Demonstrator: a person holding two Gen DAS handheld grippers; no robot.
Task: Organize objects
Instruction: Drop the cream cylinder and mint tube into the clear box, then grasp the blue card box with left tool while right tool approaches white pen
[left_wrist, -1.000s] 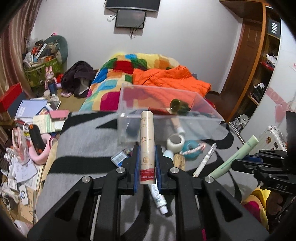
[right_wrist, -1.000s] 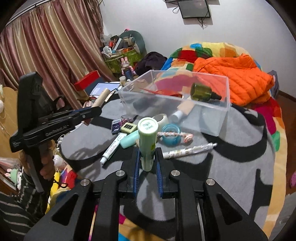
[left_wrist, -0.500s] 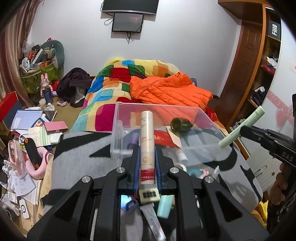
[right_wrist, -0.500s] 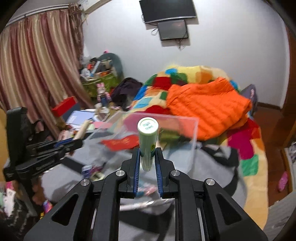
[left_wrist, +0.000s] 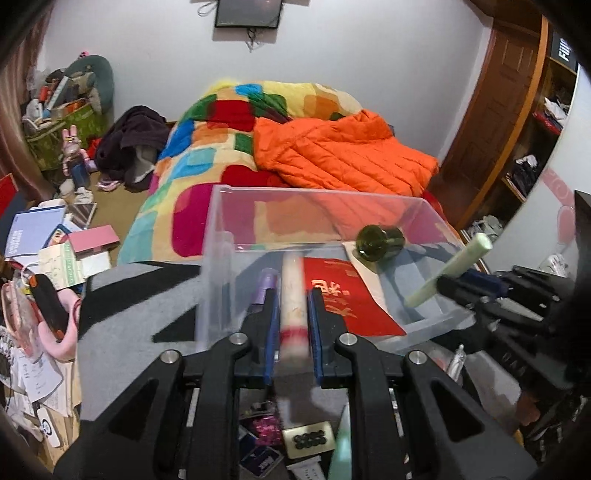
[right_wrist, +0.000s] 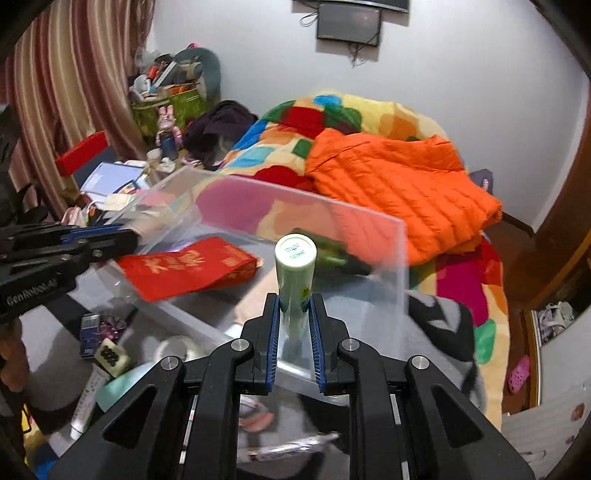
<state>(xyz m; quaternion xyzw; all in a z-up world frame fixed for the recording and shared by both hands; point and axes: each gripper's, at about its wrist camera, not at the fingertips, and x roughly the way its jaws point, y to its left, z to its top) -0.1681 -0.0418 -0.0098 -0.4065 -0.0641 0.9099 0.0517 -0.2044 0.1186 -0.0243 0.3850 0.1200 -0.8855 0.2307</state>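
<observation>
My left gripper (left_wrist: 292, 299) is shut on a cream tube with a red band (left_wrist: 291, 280), held over the near wall of a clear plastic box (left_wrist: 221, 221). A red packet (left_wrist: 343, 299), a dark green bottle (left_wrist: 380, 243) and a purple item (left_wrist: 266, 282) lie in the box. My right gripper (right_wrist: 293, 306) is shut on a pale green tube (right_wrist: 295, 266), upright above the box's (right_wrist: 402, 254) near corner. The right gripper (left_wrist: 461, 280) with its green tube (left_wrist: 450, 271) shows at the right of the left wrist view. The left gripper (right_wrist: 125, 236) shows at the left of the right wrist view.
The box stands on a grey and black blanket (left_wrist: 140, 310) on a bed with an orange jacket (left_wrist: 343, 158). Loose things lie in front of the box: a tape roll (right_wrist: 177, 347), a small lock (right_wrist: 110, 356), tubes and a pen. Clutter covers the floor on the left (left_wrist: 44, 251).
Both grippers have moved forward with their tubes, from over the loose items to the box's near side. The box now fills the middle of both views.
</observation>
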